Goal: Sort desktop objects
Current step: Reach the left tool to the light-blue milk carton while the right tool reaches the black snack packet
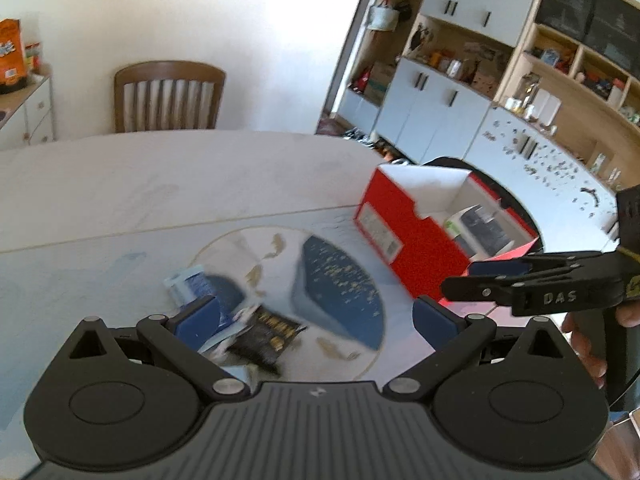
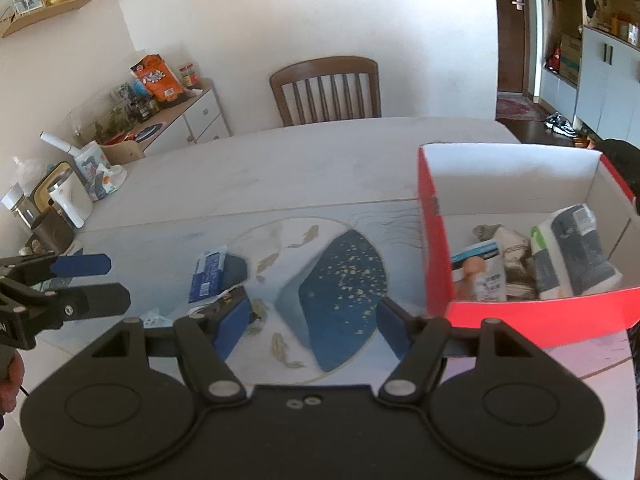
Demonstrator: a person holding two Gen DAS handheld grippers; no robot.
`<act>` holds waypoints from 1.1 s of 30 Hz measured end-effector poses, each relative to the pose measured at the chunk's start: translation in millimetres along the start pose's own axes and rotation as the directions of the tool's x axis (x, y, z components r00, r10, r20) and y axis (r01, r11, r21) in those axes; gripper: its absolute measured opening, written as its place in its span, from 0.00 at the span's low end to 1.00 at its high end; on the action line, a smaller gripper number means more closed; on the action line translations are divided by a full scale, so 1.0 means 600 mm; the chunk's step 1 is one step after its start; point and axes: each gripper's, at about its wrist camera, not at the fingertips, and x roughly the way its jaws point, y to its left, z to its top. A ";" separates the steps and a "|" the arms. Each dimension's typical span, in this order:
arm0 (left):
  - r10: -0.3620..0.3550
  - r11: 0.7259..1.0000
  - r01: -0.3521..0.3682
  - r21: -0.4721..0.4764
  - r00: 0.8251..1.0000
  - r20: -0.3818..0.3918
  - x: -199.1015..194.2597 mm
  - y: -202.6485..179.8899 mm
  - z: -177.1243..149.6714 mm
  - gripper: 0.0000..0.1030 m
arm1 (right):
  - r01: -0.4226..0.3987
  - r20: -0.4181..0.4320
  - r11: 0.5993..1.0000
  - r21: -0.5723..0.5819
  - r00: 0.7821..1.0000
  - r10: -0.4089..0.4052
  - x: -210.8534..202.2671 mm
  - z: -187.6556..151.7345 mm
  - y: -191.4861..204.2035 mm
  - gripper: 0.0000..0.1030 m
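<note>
- Your left gripper (image 1: 316, 316) and right gripper (image 2: 310, 322): both spread wide, nothing between the fingers.
- Blue packet (image 2: 208, 274) and black sachet (image 1: 266, 338) lie left of the red box (image 2: 436, 256), outside it.
- Box already contains several packets (image 2: 572, 256).

- A pale table (image 2: 280, 168) stretches ahead of the fingers, its near part covered by a mat (image 2: 332, 280) printed with a blue shape and fish.
- Beyond the fingertips, a brown slatted chair (image 2: 326, 90) stands at the table's far edge against a plain white wall (image 2: 280, 20).
- Left of the fingers, a low white drawer cabinet (image 2: 200, 114) carries an orange bag and jars.
- Right of the fingers, grey-and-wood shelving (image 1: 500, 80) lines the wall, beside a dark doorway (image 2: 516, 40).
- Daylight is bright and even.
</note>
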 end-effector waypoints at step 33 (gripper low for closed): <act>0.177 0.984 -0.174 0.037 0.976 -0.126 0.093 0.083 -0.102 1.00 | -0.082 -0.204 0.977 -0.195 0.978 0.041 0.207 -0.001 0.121 0.68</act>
